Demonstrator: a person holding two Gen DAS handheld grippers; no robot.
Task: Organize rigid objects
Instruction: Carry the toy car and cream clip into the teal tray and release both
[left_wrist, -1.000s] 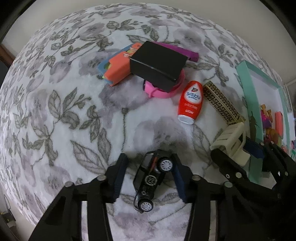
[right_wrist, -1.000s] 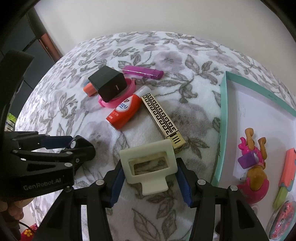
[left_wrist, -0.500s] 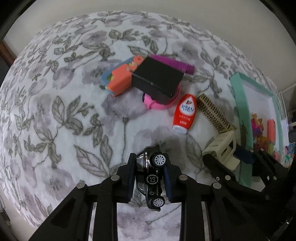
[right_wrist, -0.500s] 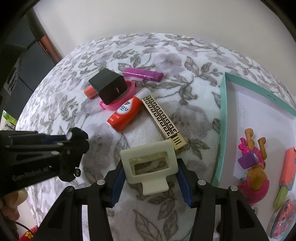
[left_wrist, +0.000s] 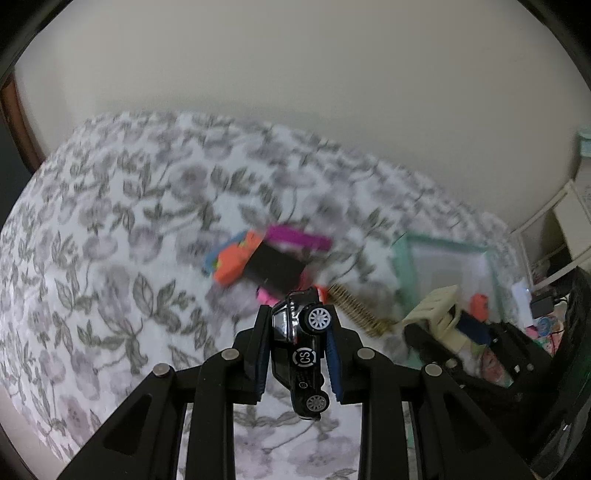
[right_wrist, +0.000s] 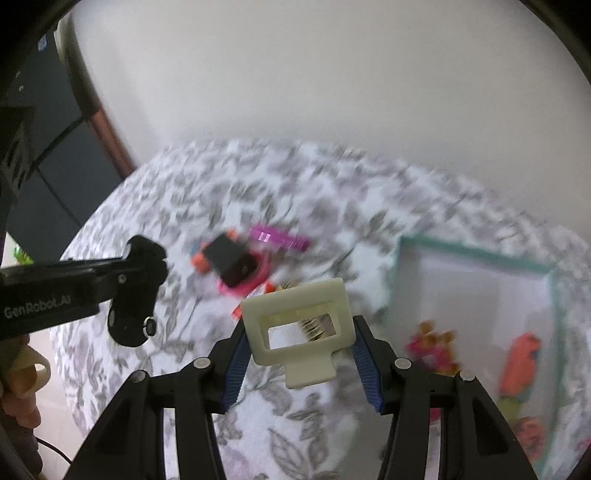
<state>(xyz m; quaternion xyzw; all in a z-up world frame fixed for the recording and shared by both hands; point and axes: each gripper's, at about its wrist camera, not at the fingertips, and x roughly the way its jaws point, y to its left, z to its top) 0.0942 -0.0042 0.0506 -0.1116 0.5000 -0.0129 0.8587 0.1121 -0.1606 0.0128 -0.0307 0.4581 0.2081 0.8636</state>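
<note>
Both fingers (left_wrist: 334, 360) of the left gripper (left_wrist: 297, 354) are clamped on a black toy car (left_wrist: 301, 350), nose up, clear above the floral cloth (left_wrist: 110, 295). Far behind it lie a blurred orange block (left_wrist: 232, 264), a black box (left_wrist: 275, 267) and a purple bar (left_wrist: 299, 236); a green-rimmed tray (left_wrist: 400, 258) sits right.

From the right wrist, the right gripper (right_wrist: 301, 354) pinches a cream frame (right_wrist: 299, 328) between its blue pads (right_wrist: 236, 363), off the cloth. The left gripper and car appear at left, the tray at right with toys (right_wrist: 432, 350) inside.

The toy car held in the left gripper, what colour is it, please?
Glossy black toy car with silver wheels, clearest in the left wrist view.
</note>
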